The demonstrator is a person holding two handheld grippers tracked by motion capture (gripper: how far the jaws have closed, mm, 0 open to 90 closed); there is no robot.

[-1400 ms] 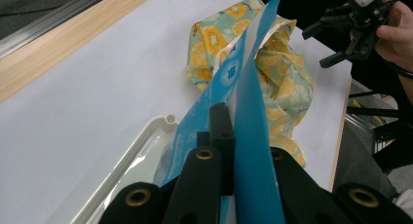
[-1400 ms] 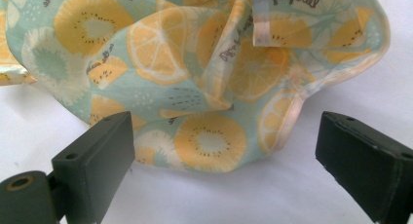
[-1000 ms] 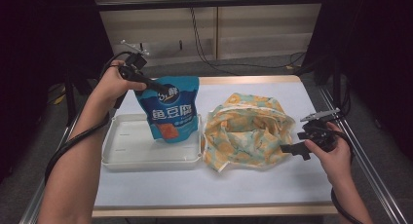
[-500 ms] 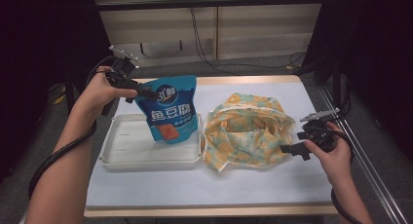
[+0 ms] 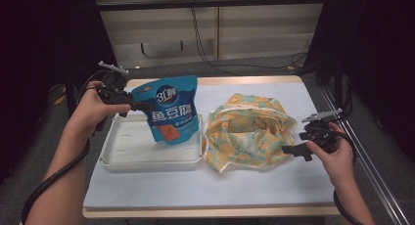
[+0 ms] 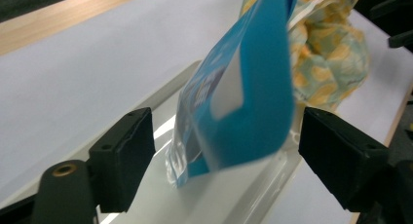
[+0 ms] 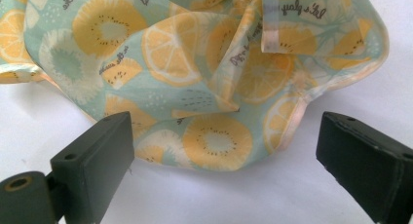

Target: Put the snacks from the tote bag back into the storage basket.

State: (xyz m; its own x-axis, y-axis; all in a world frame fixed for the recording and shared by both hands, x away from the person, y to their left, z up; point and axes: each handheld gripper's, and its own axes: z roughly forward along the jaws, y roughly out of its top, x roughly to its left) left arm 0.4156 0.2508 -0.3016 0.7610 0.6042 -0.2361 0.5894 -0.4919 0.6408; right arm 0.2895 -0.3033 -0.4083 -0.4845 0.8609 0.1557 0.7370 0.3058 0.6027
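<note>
The left gripper [image 5: 139,106] had drawn back from the pouch [image 5: 170,108] and stood wide apart, the pouch propped just ahead in the tray [image 5: 128,154]: released, placement apparently done. The right gripper [image 5: 293,149], also wide, waited at the bag [image 5: 244,132] edge.

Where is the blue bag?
In the high view the blue bag stands upright in the white tray at the table's left, between the left gripper and the fruit-print cloth.
</note>
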